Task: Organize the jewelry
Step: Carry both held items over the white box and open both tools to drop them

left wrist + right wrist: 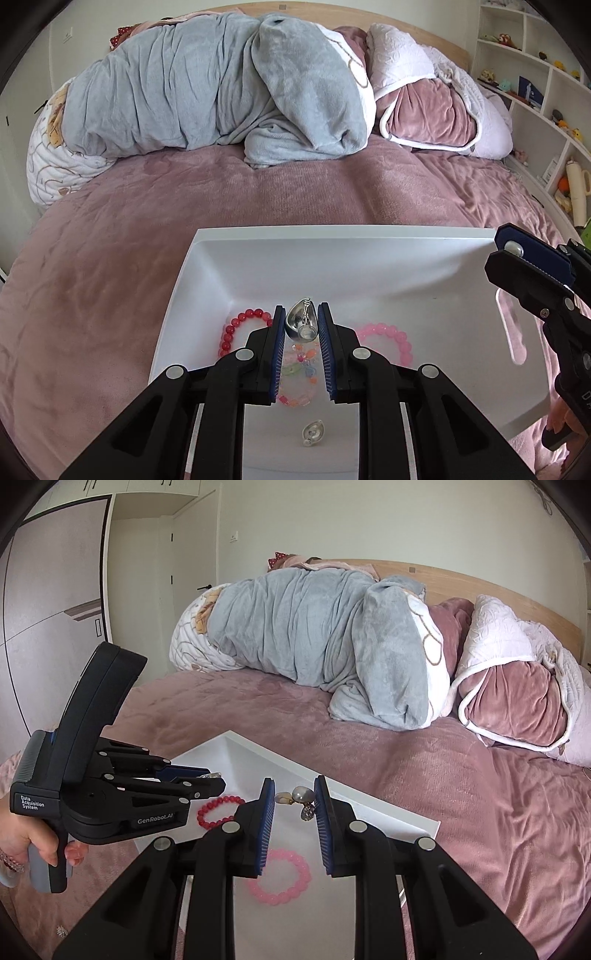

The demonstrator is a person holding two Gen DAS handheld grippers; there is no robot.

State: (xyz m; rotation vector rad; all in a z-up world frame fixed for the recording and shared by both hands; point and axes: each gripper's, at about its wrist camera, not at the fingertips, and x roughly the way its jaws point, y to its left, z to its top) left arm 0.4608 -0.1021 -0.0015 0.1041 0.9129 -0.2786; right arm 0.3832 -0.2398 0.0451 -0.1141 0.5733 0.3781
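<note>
A white tray lies on the pink bed. My left gripper is shut on a silver earring and holds it above the tray. Below it lie a red bead bracelet, a pink bead bracelet, a multicolour bead bracelet and a second silver earring. My right gripper is shut on a pearl earring with a sparkly drop, above the tray's far rim. In the right wrist view the pink bracelet, the red bracelet and the left gripper show.
A rolled grey blanket and pink and white pillows lie at the head of the bed. White shelves with small toys stand on the right. Pink bedspread surrounds the tray.
</note>
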